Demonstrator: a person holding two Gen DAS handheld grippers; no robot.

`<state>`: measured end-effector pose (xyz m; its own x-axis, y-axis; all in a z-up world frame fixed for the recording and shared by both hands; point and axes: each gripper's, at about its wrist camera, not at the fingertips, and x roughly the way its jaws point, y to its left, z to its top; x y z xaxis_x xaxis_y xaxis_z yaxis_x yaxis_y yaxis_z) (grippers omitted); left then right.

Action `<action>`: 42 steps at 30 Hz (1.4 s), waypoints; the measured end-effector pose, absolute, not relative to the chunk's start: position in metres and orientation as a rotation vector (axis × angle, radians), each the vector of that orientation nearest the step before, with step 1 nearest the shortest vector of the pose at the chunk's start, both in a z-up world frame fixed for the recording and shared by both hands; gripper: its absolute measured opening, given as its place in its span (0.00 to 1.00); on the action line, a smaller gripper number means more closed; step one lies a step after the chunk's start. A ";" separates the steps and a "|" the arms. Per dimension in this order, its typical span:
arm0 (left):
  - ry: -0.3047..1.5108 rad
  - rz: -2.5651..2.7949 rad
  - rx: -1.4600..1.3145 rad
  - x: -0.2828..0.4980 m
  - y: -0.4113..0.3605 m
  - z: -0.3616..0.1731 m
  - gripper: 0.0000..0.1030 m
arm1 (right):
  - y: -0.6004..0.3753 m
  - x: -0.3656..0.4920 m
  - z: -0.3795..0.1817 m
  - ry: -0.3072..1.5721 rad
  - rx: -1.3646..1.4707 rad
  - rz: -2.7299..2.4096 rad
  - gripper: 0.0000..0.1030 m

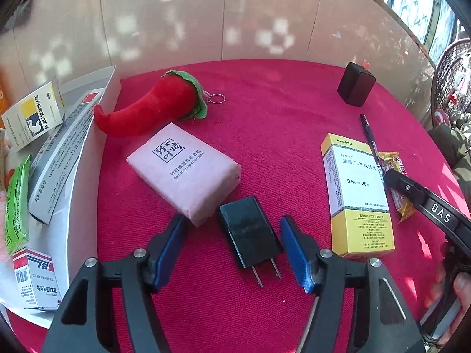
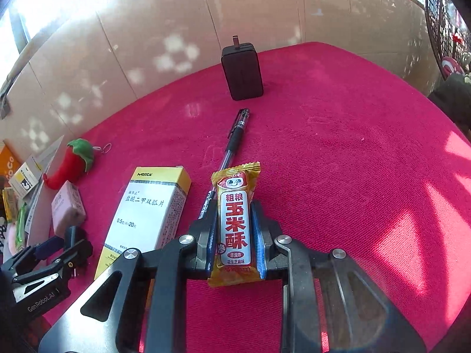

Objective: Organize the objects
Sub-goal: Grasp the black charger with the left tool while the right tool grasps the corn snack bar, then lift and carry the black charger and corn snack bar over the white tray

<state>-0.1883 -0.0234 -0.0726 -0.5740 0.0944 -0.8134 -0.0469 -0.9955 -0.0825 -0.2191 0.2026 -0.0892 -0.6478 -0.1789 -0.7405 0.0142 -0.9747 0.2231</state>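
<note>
My left gripper (image 1: 232,232) is open, its blue pads on either side of a flat black plug charger (image 1: 250,231) lying on the red cloth. My right gripper (image 2: 235,220) is shut on a yellow snack bar (image 2: 235,220), low over the cloth. The snack bar (image 1: 396,176) also shows in the left wrist view beside a yellow-and-white medicine box (image 1: 357,197). A black pen (image 2: 234,138) lies under the snack's far end. A pink tissue pack (image 1: 185,170), a red plush chili (image 1: 153,106) and a black cube charger (image 2: 241,72) lie further off.
A white tray (image 1: 85,158) at the left edge of the cloth holds several medicine boxes (image 1: 32,114) and a green packet (image 1: 16,206). A beige wall runs behind the table. A fan grille (image 1: 450,85) stands at the far right.
</note>
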 end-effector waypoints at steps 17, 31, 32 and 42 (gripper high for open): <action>-0.097 2.666 -1.328 -0.179 -0.030 -0.073 0.30 | 0.188 -0.217 -0.089 -0.188 1.280 -2.727 0.19; -0.111 2.642 -1.179 -0.151 -0.023 -0.052 0.30 | 0.228 -0.173 -0.054 -0.471 1.062 -2.736 0.19; -0.099 2.648 -1.157 -0.147 -0.021 -0.047 0.30 | 0.226 -0.170 -0.050 -0.468 1.047 -2.736 0.19; -0.041 2.687 -0.987 -0.119 -0.016 -0.004 0.30 | 0.209 -0.149 -0.017 -0.434 0.943 -2.719 0.19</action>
